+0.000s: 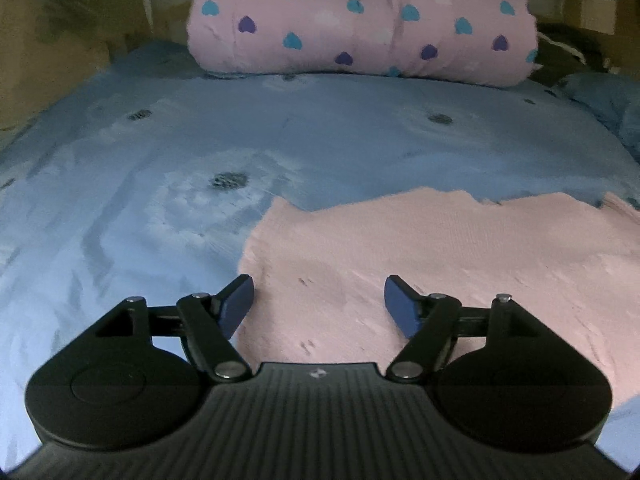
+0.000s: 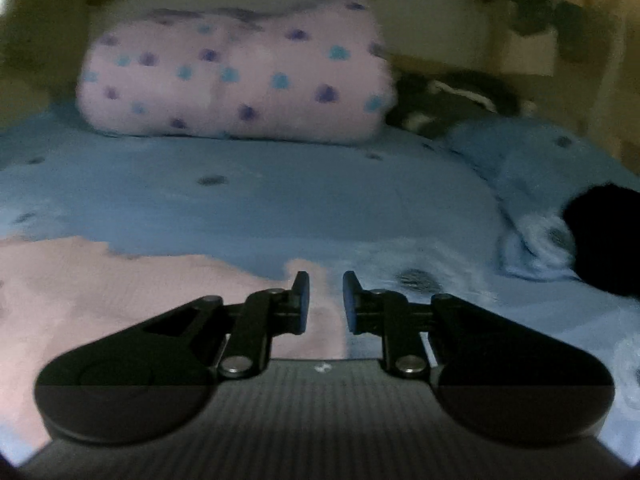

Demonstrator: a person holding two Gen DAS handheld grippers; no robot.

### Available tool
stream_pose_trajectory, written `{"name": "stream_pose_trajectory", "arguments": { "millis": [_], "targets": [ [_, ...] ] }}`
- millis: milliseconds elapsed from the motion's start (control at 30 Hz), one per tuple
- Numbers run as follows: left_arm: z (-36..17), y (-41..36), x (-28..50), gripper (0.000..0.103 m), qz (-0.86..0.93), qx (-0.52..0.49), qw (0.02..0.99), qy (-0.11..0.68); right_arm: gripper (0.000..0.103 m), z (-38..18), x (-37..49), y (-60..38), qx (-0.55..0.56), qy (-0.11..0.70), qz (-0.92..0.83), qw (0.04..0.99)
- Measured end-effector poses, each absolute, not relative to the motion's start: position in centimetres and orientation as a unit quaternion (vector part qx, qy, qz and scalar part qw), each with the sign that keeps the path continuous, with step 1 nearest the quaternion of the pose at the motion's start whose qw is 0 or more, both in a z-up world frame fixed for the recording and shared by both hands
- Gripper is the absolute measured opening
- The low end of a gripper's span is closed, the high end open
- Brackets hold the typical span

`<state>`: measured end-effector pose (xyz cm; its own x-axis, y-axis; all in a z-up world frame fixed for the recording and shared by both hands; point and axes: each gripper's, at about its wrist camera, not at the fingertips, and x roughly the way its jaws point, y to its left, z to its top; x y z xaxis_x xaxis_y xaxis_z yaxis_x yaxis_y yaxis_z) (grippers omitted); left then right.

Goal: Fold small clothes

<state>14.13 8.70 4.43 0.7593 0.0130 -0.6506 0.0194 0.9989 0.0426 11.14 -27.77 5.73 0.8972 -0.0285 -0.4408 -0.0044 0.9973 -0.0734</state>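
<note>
A pale pink garment lies flat on the blue bedspread. My left gripper is wide open and empty, low over the garment's near left part. In the right wrist view the same pink garment lies at the lower left, its right edge running between the jaws. My right gripper is open with a narrow gap and holds nothing, over that edge on the blue bedspread.
A rolled pink blanket with blue and purple hearts lies across the head of the bed, also in the right wrist view. A blue pillow and a dark object lie at the right. Dark clothing lies behind.
</note>
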Motion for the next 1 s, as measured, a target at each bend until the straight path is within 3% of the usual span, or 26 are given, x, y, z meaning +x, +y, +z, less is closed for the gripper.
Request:
{"name": "stream_pose_trajectory", "arguments": {
  "millis": [133,267,500,600,700,1000],
  "targets": [
    [3.4,8.1,14.0,0.079,-0.007,0.045,0.933,0.356,0.020,4.9,11.4,-26.4,-0.054,0.260,0.043,0.963],
    [2.7,8.5,14.5,0.081,-0.009,0.033,0.930,0.365,0.022,1.4,13.9,-27.2,-0.044,0.320,-0.013,0.946],
    [3.1,8.5,14.5,0.084,-0.004,0.031,0.929,0.368,0.027,0.6,14.1,-28.2,-0.010,0.303,-0.023,0.953],
    [3.7,8.8,14.1,0.084,-0.005,0.021,0.927,0.375,0.033,1.4,13.5,-28.3,0.011,0.304,-0.033,0.952],
    [4.3,9.1,13.6,0.085,-0.006,0.010,0.922,0.386,0.054,2.5,12.1,-28.3,0.029,0.297,-0.038,0.954],
    [6.3,9.6,9.9,0.092,-0.004,0.011,0.918,0.396,0.055,5.9,5.8,-27.2,0.077,0.277,-0.019,0.958]
  ]
}}
